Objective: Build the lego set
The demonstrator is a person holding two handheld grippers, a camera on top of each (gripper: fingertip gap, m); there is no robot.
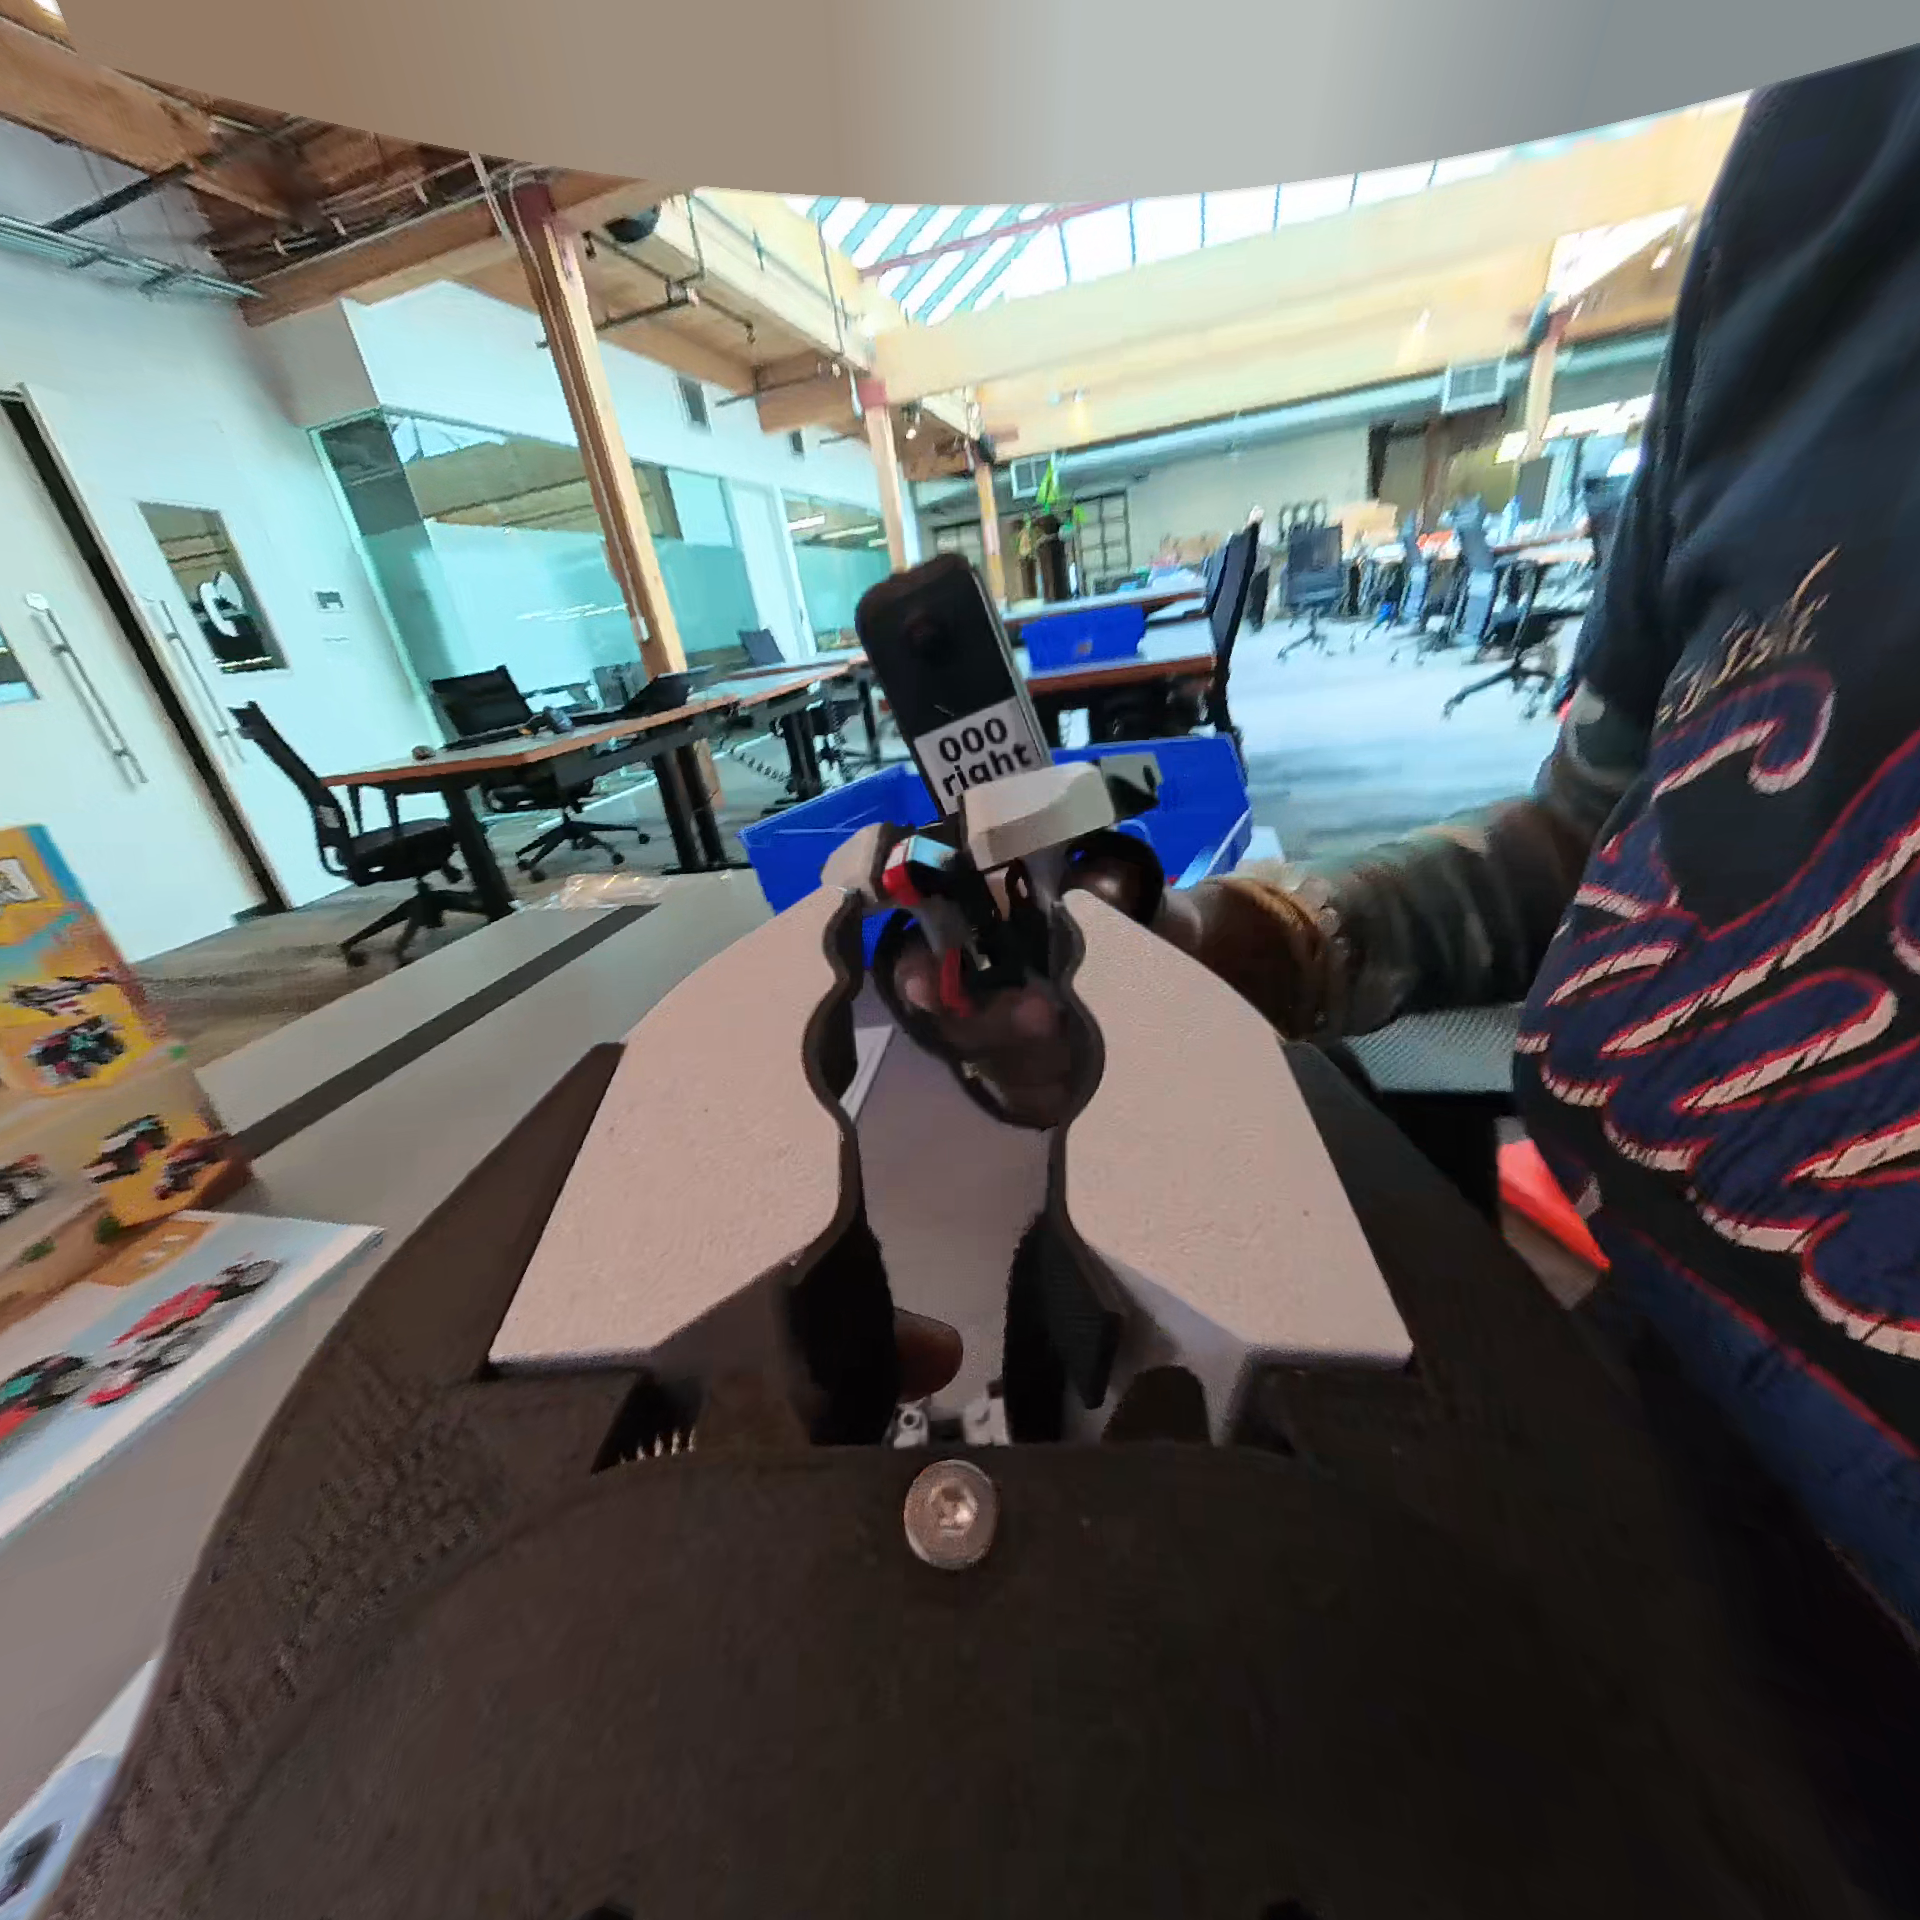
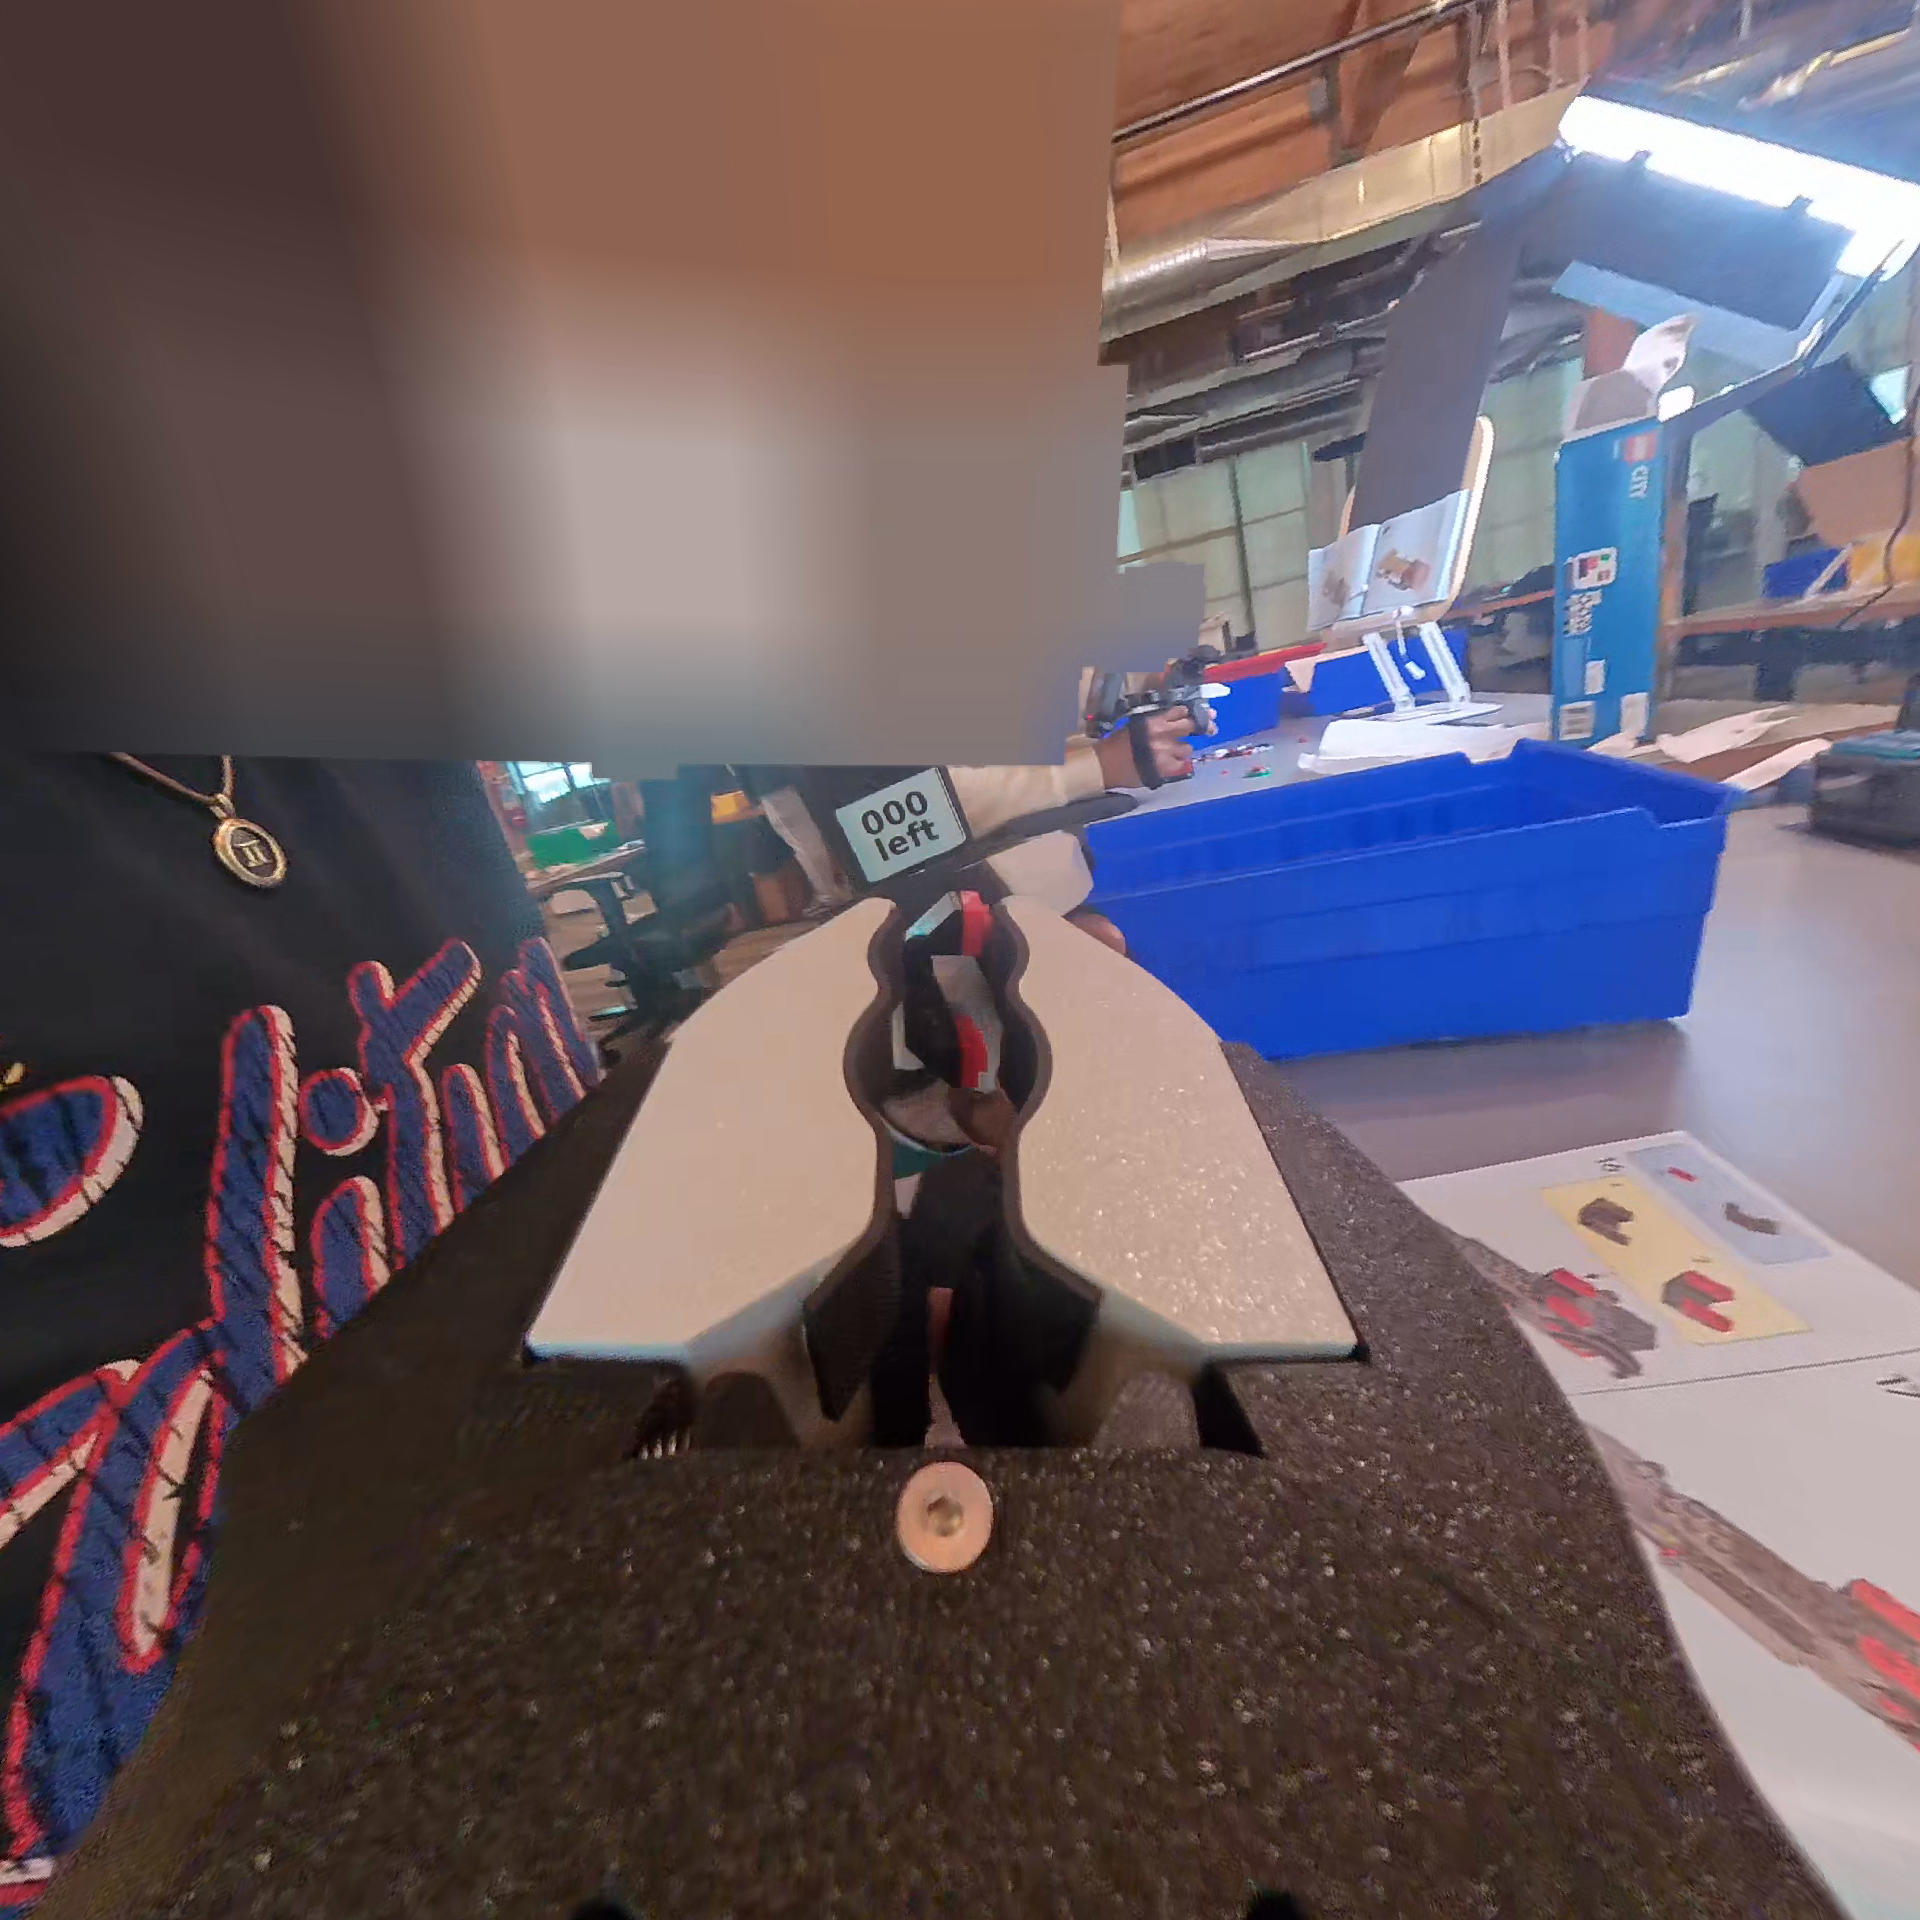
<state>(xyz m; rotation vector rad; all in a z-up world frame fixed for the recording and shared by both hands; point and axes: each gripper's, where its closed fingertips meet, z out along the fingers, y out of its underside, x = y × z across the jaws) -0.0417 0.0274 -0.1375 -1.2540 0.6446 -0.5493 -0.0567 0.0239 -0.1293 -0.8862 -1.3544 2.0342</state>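
A small lego build, up in the air

The lego build (image 1: 940, 914) (image 2: 951, 997) is a little clump of black, white and red bricks; it looks a bit blurry; it is held up off the table, in front of the blue bin (image 1: 831, 842) (image 2: 1403, 914) and a little higher than its rim; it stands up tall and thin; the red bits (image 2: 974, 1023) run down one side.

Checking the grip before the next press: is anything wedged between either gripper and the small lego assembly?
Nothing visible. The small red, white and black lego assembly sits directly between the right gripper fingers, and the left gripper closes on it too.
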